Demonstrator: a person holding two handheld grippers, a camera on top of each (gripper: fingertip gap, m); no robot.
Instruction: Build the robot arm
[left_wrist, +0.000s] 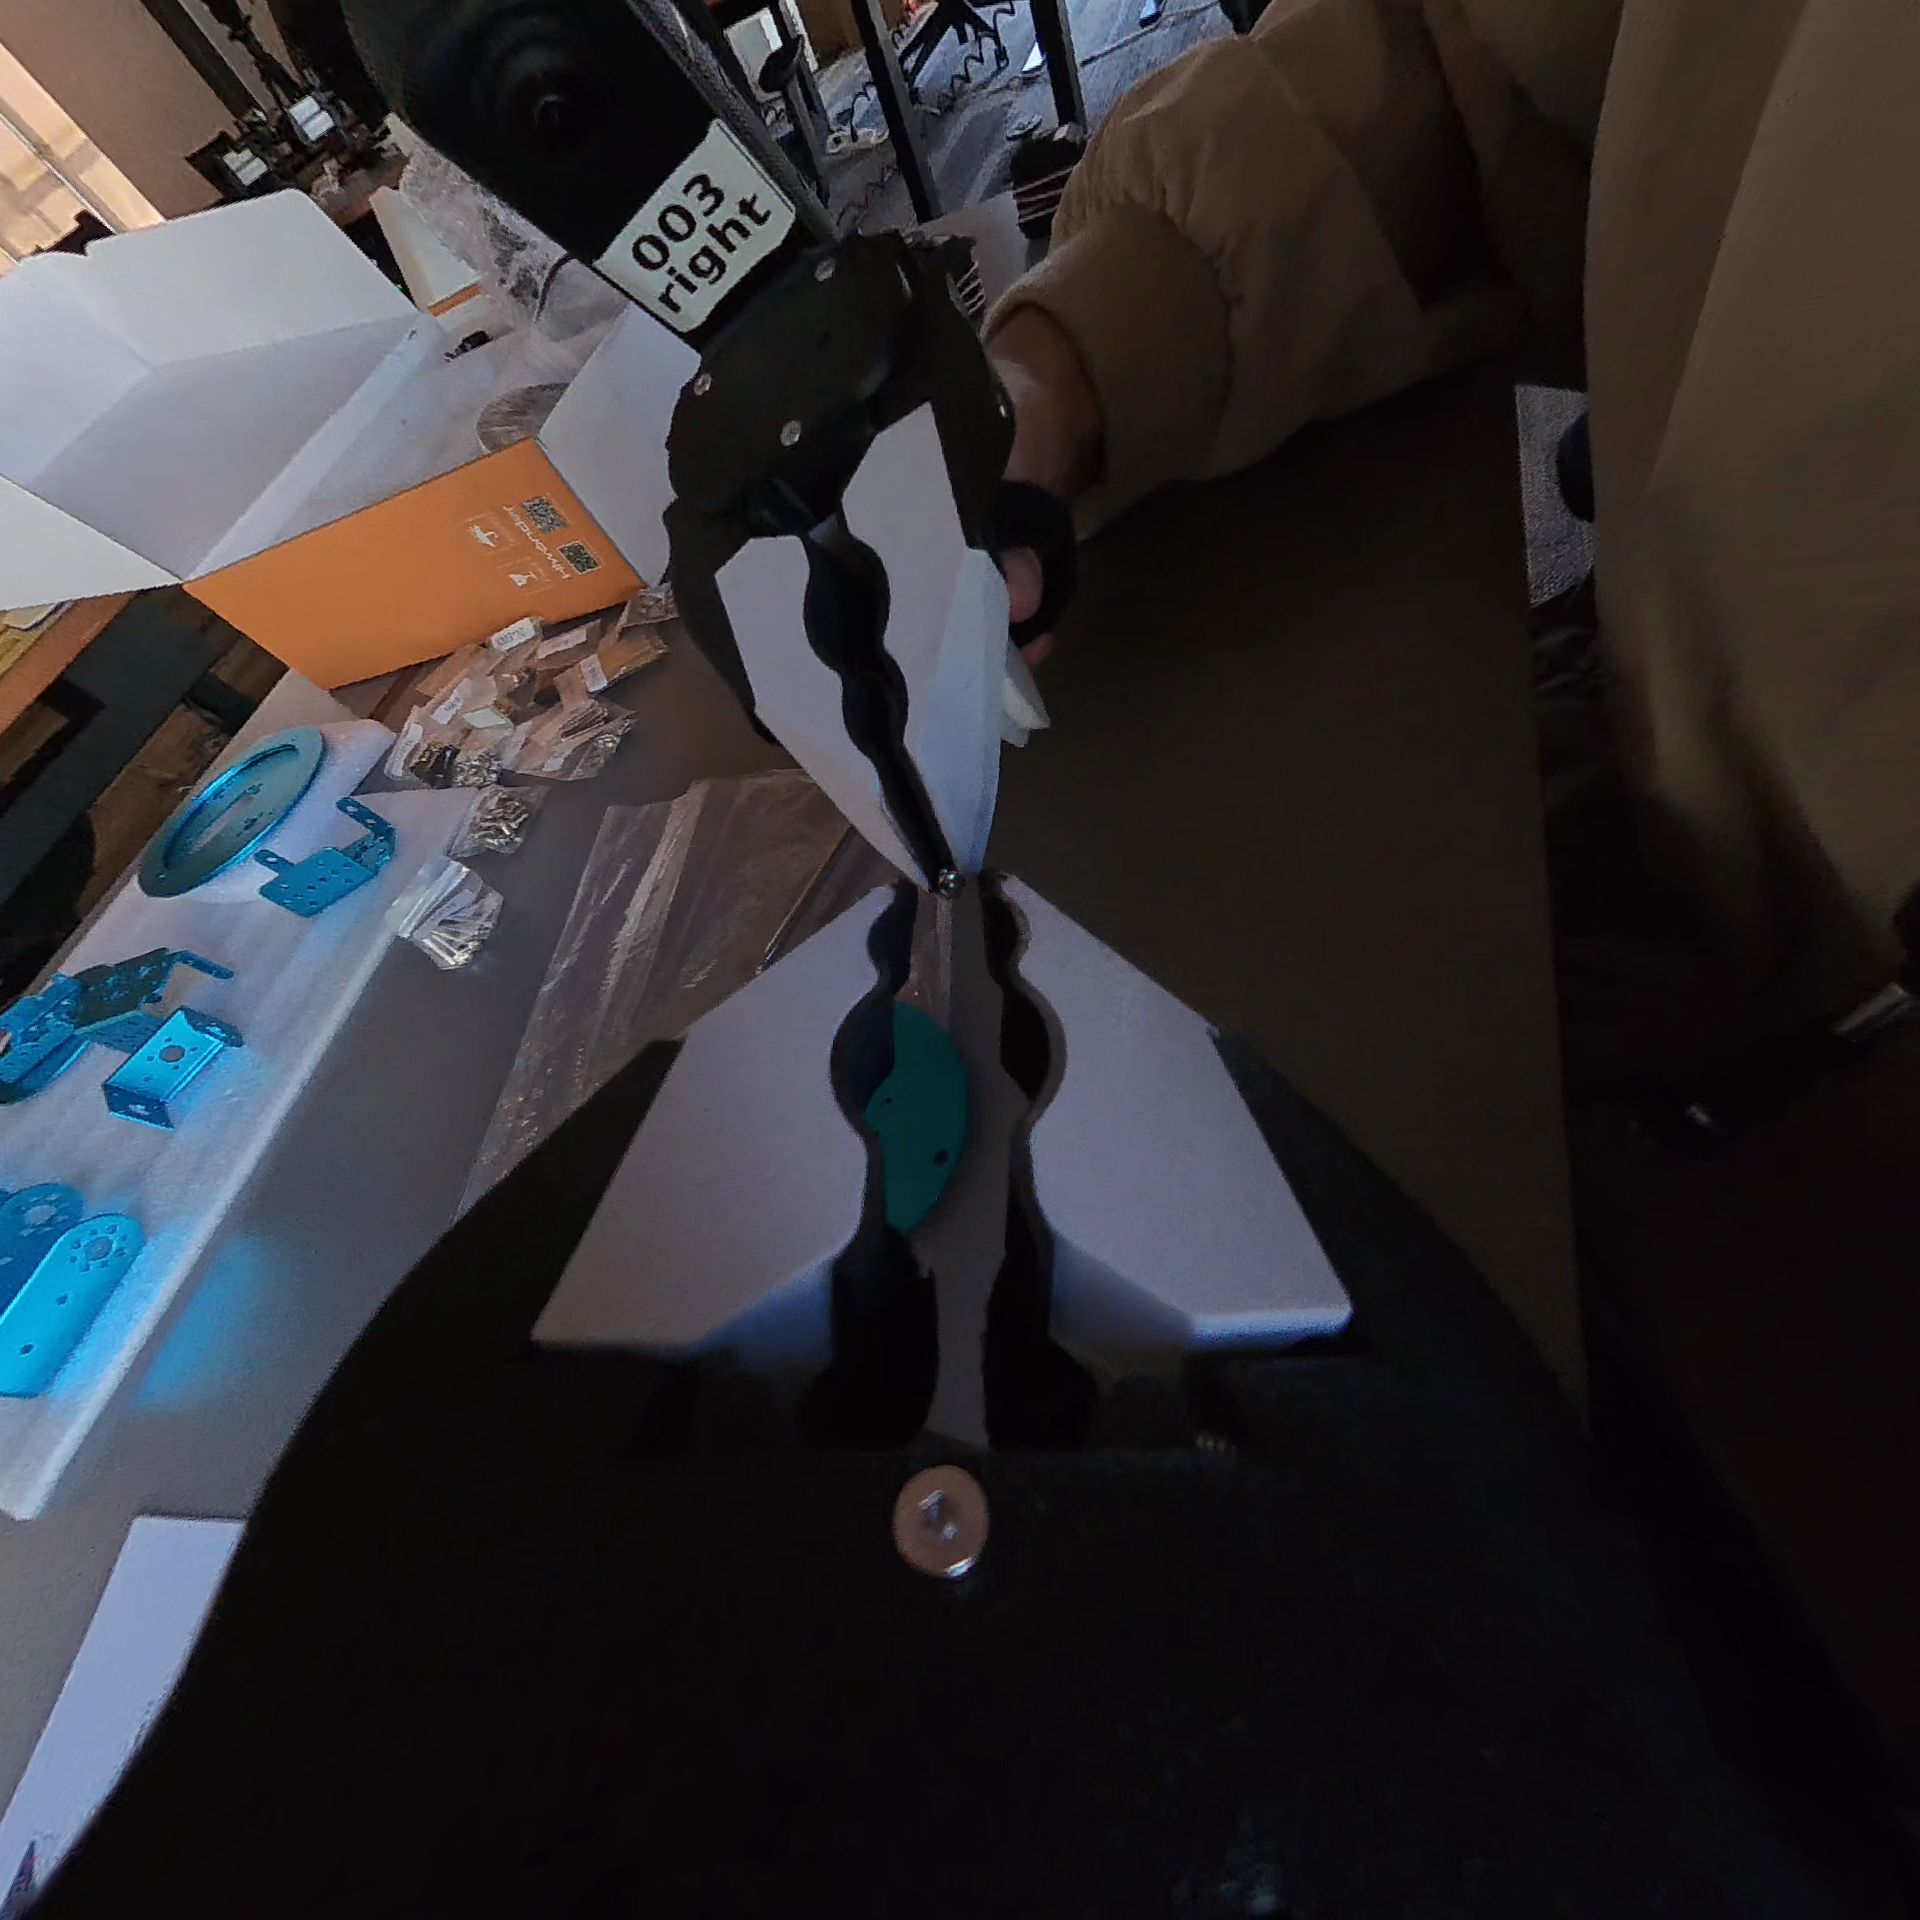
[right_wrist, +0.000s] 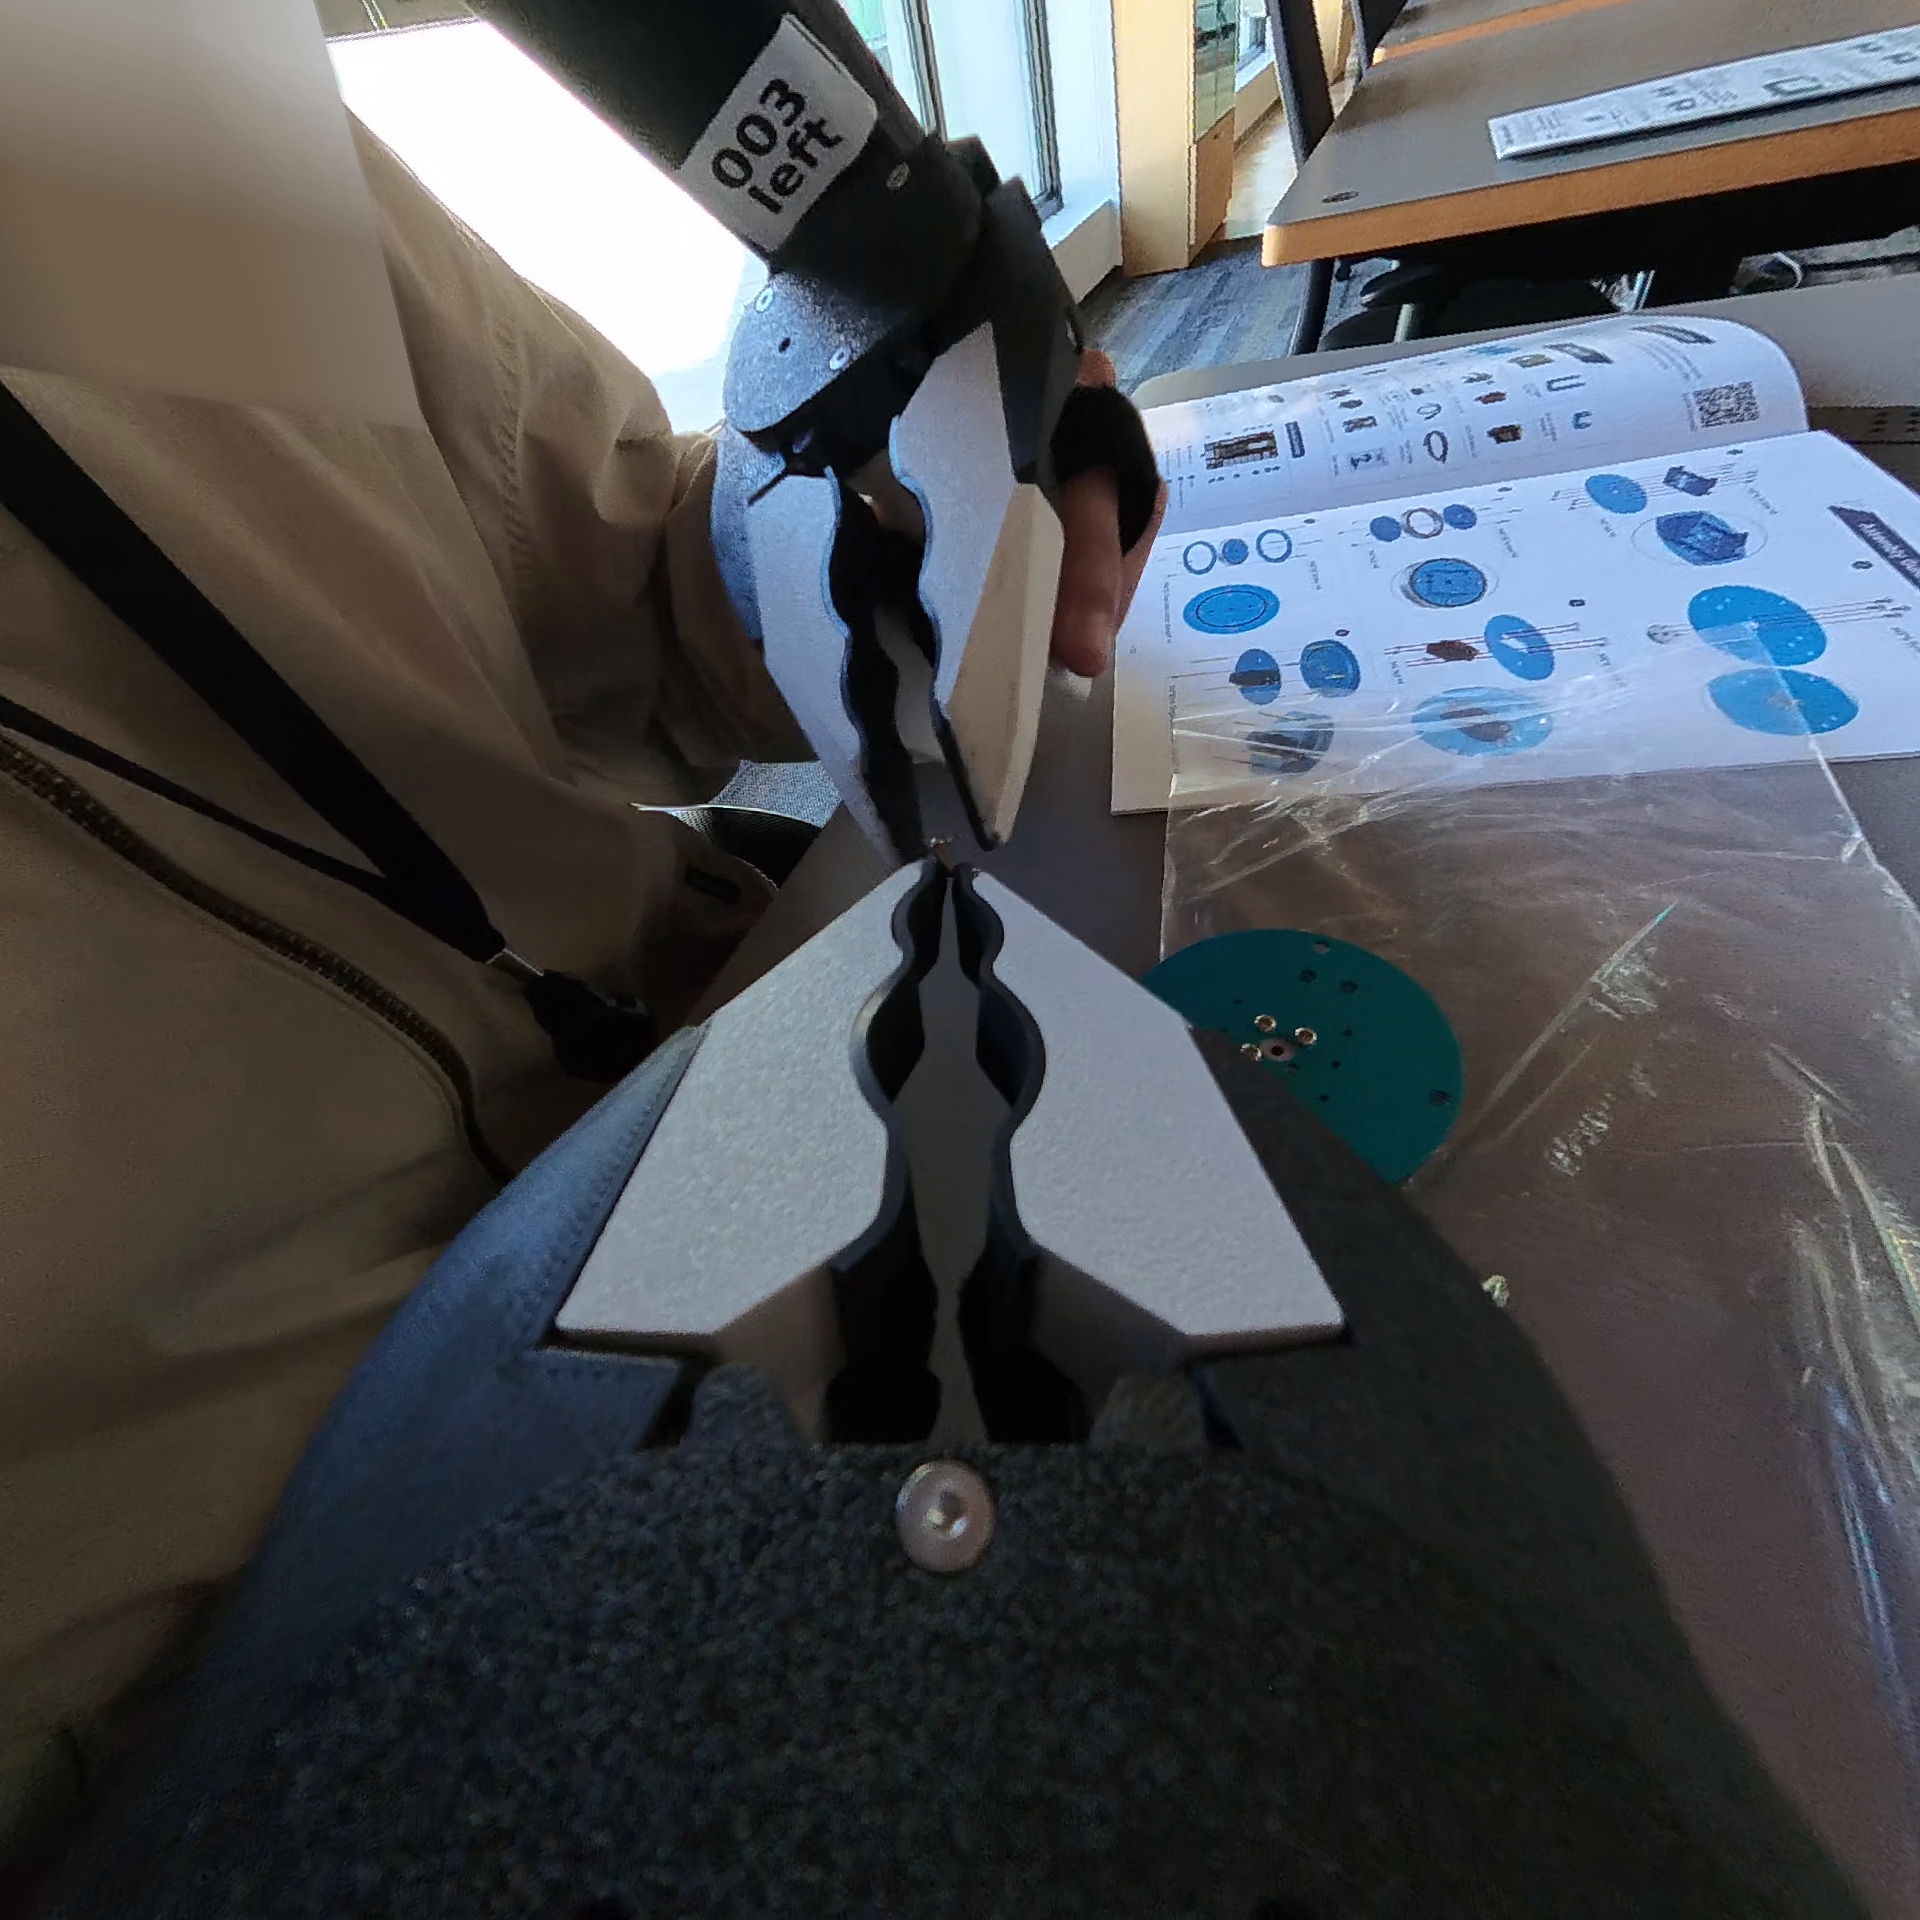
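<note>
1. Left tool (left_wrist: 961, 896) and right tool (right_wrist: 948, 871) meet tip to tip above the counter (right_wrist: 1558, 1351).
2. Right tool: closed together on a small metal screw (left_wrist: 948, 881); left tool: tips slightly apart beside it.
3. Teal round perforated metal plate (right_wrist: 1320, 1049) lies on the counter below, right of the tips.

Tiny silvery screw (left_wrist: 948, 881) between right tongs' (left_wrist: 941, 869) tips

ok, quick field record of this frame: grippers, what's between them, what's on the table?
right gripper: tips pinched on a small screw
left gripper: tips meet the right's at the screw; grip unclear
disc: teal, flat on table below grippers, untouched
booklet: open, beyond disc
plastic bag: clear, flat on table
blue parts: on white foam
</note>
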